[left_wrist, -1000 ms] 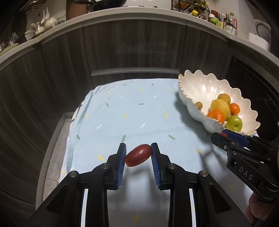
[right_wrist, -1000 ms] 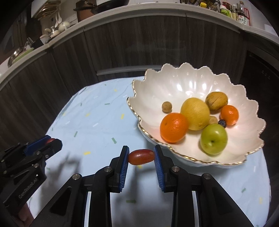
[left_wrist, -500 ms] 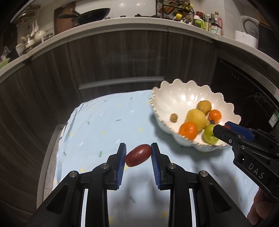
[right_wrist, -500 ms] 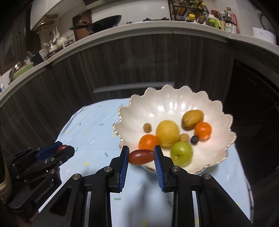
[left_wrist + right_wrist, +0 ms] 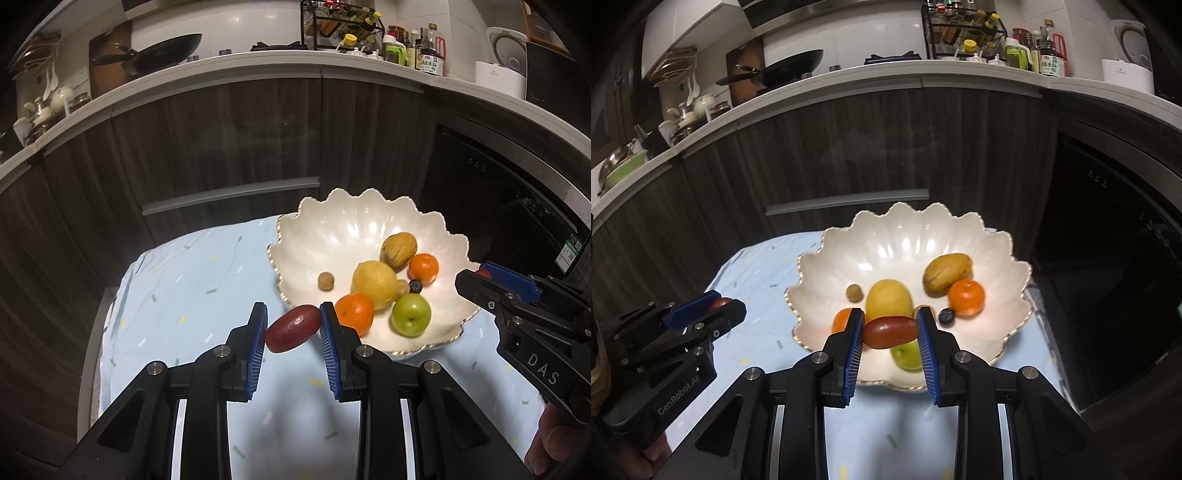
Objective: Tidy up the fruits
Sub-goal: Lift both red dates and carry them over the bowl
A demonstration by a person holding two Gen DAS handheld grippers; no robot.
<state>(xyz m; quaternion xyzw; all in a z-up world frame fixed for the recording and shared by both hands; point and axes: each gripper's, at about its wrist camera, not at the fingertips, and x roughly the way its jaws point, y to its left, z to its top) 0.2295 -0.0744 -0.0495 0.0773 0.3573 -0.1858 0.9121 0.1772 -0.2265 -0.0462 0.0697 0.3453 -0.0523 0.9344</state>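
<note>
Each hand-held gripper, left and right, was clamped on a red date, carried toward the bowl near the tabletop's far edge, apparently for dropping in.

Green apple half hidden behind red fruit.

Table under pale blue speckled cloth; white scalloped bowl on cloth.
</note>
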